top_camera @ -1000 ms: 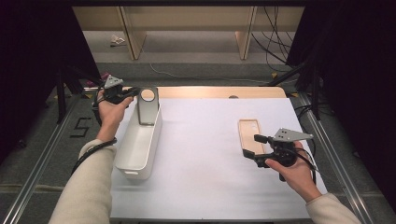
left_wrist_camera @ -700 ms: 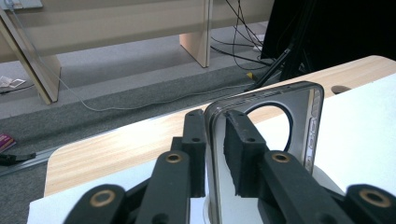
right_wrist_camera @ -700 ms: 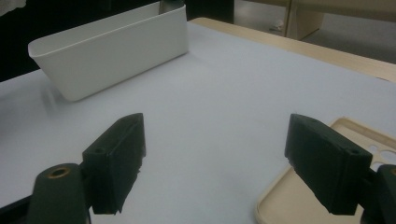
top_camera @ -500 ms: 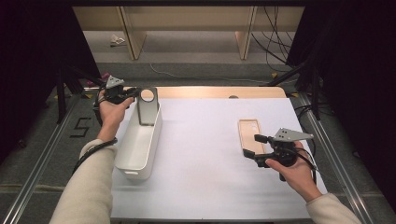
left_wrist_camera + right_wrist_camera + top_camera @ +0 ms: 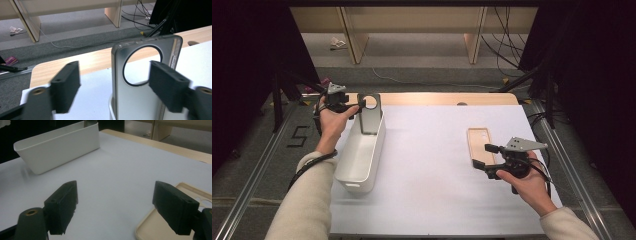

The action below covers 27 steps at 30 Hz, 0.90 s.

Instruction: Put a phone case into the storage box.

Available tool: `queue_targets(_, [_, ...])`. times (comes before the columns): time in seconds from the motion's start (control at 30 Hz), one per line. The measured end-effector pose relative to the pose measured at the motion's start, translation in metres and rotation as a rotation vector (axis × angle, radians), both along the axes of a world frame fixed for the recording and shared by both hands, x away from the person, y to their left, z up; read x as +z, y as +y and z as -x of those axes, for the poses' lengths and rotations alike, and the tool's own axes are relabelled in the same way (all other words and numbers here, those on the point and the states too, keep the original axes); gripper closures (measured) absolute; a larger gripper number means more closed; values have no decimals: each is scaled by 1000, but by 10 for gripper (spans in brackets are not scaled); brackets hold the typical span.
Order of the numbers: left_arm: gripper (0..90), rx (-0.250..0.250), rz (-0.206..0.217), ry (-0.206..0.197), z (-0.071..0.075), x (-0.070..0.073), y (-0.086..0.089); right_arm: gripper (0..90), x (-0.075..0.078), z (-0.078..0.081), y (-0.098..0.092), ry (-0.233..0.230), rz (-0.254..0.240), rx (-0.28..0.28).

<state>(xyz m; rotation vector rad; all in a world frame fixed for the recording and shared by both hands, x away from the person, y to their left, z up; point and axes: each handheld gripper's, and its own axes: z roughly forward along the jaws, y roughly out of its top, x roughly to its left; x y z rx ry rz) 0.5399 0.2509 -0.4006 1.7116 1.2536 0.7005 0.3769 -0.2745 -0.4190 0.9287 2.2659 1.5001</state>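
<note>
One legible mark: digit "5" [image 5: 297,136], dark, on the grey floor left of the table, beside the metal rail [image 5: 261,170]. No other readable text, label or brand on the items or surfaces in the three views.

phone case [image 5: 371,114] upright in bin [image 5: 358,167] — far end

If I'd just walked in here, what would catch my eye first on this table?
Probably the grey phone case with its big round hole, standing upright in the far end of the white tub at the table's left. The left tongs have just been opening around it. At right, a beige phone case lies flat by the open right tongs.
</note>
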Motion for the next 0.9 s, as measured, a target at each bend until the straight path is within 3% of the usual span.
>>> queue_targets(0.27, [63,-17,-21,6,13,4,-3,213,0,0,-1,-2,-3,-4])
queue_targets(0.57, [11,-29,1,1,30,12,-1,213,1,0,-1,-1,-4,-4])
queue_targets(0.73, [0,-44,19,-14,47,16,-1,213,1,0,-2,-3,-6,-9])
queue_targets(0.9, [0,-77,-1,-41,73,21,-4,214,2,0,-2,-3,-6,-13])
